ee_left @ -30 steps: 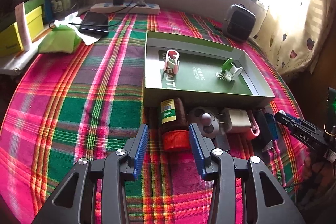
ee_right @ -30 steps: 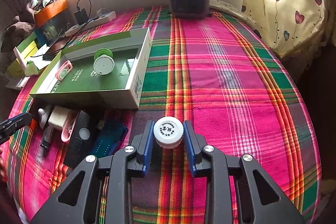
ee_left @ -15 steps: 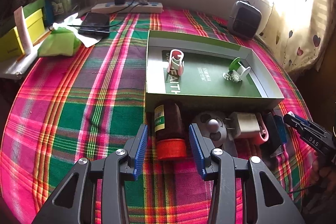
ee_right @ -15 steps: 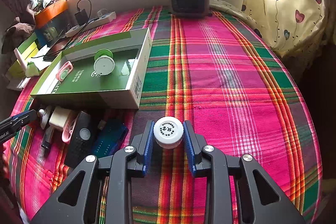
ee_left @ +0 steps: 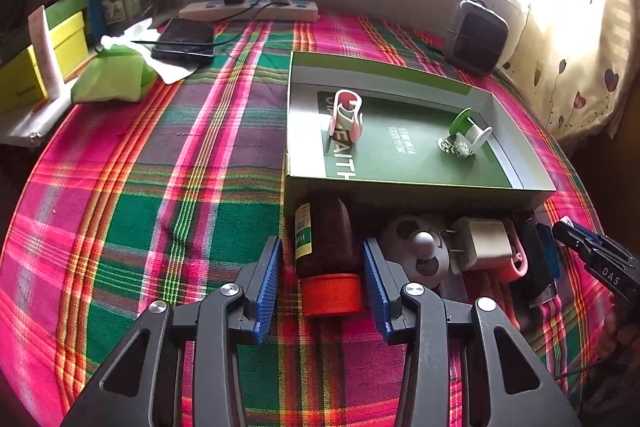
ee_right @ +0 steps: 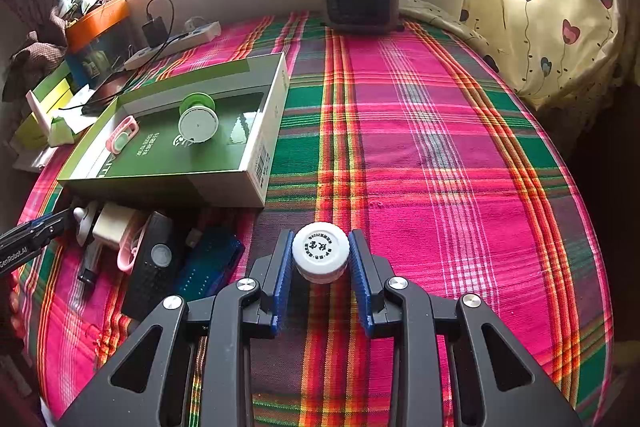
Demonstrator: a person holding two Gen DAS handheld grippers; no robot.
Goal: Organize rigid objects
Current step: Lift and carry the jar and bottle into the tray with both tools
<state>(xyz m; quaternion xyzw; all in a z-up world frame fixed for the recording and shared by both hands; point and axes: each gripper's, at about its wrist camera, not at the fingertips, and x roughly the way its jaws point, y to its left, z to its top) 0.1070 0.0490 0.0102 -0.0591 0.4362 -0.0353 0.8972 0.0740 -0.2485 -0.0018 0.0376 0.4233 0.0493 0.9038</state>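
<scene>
Straddling a brown orange-capped bottle (ee_left: 326, 251), the left gripper (ee_left: 322, 281) stands apart; the right gripper (ee_right: 320, 267) clamps a white round-capped bottle (ee_right: 320, 251).

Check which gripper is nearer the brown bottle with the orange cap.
Left. The left gripper straddles the brown bottle, fingers open on either side. The right gripper is off to its right, shut on a white-capped bottle.

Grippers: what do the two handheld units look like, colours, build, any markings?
Both match: the left gripper and right gripper have black, open-framed linkage arms with triangular cutouts, silver pivot bolts, and blue ribbed pads on the fingers. White lettering on the sides: "DAS" on the right unit seen from the left camera, "GenRobot.AI" on the left unit seen from the right camera.
</scene>
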